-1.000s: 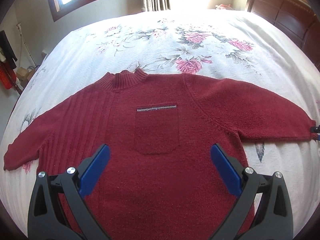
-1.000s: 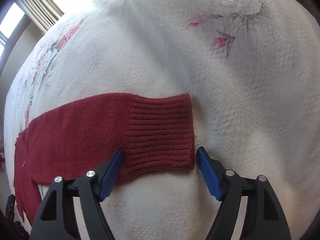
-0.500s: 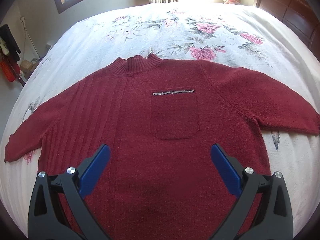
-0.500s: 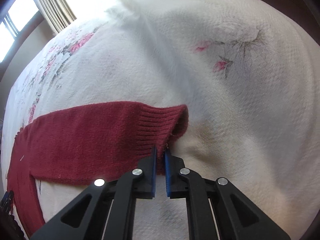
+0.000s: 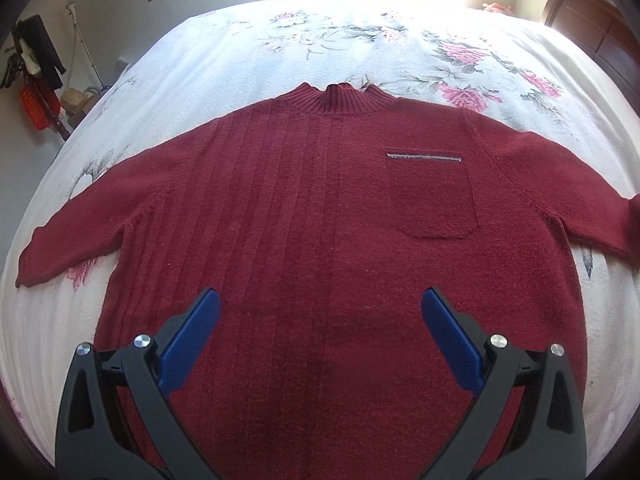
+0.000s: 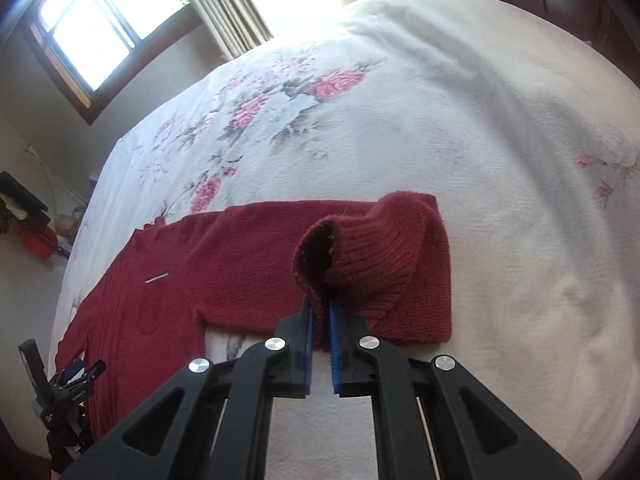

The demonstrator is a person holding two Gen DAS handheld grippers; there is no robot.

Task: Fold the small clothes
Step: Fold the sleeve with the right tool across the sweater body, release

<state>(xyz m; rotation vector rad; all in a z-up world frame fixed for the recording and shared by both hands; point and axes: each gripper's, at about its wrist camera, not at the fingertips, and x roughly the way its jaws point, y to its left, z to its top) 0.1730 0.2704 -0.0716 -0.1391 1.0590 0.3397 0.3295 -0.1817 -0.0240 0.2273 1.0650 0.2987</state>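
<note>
Here, the ribbed cuff (image 6: 372,252) is pinched by the right gripper (image 6: 319,316); the left gripper (image 5: 320,332) is spread above the sweater (image 5: 320,220). The thin bite could be lost, dropping the sleeve crooked.

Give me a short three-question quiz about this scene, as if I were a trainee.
1. True or false: the right tongs are shut on the sweater's cuff.
2. The left tongs are: A) shut on the collar, B) open above the sweater's body, C) gripping the bedspread.
3. Fill in: the pocket has a ___ along its top.

Key: 1 true; 2 B; 3 zip.
</note>
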